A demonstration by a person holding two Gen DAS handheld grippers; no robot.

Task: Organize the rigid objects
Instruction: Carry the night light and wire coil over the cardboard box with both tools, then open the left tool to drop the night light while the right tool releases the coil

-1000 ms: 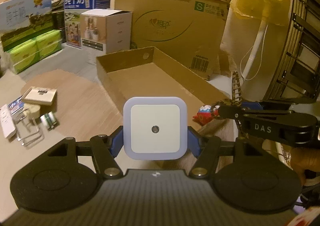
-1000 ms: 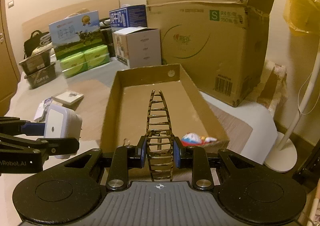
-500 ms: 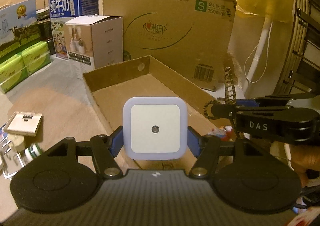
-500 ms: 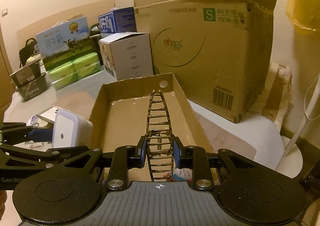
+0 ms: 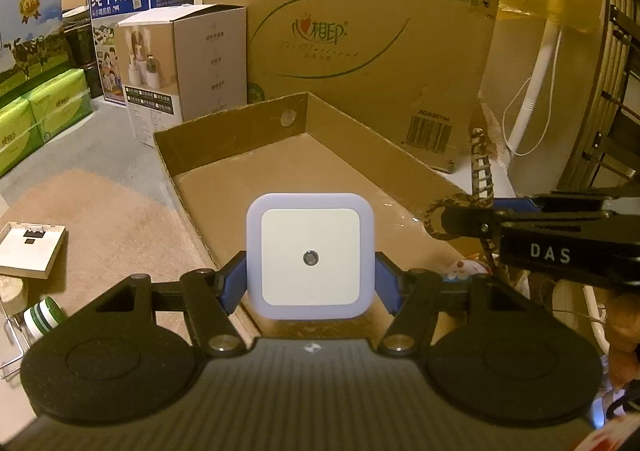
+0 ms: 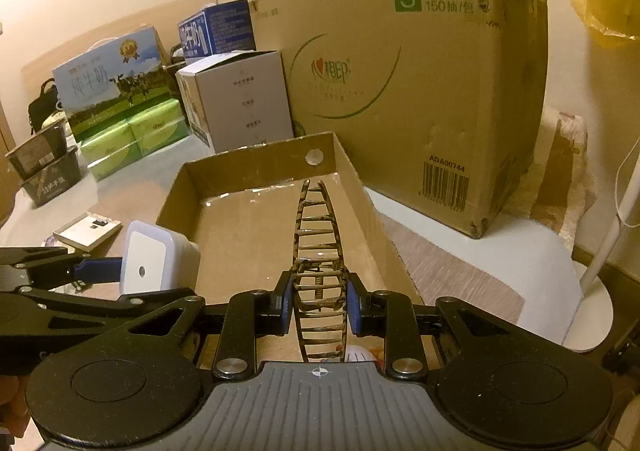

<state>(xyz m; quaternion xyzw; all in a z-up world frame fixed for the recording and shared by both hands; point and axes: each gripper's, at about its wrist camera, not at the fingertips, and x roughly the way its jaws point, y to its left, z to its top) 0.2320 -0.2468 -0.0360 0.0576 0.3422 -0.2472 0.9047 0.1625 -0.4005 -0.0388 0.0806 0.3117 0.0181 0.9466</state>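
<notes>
My left gripper (image 5: 310,277) clamps a square white night light (image 5: 310,256) by its two sides, its face with the small round sensor turned toward my camera. I hold it above the near end of the shallow cardboard tray (image 5: 236,135), just inside the tray's left wall. My right gripper (image 6: 319,301) is squeezed onto a banana-shaped hair clip (image 6: 318,247) with a tortoiseshell pattern and a row of teeth; its tip points toward the tray's far wall, and it hangs over the tray's right half. In the left wrist view the clip (image 5: 480,167) sticks up past my right gripper (image 5: 472,215), to the right of the night light. A small red and white toy (image 5: 466,271) lies in the tray's near right corner. Behind the tray stands a big tissue carton (image 5: 352,43), and left of the carton a grey and white product box (image 5: 188,63). Left of the tray, a flat white box (image 5: 30,247) lies on a beige mat (image 5: 116,219).
</notes>
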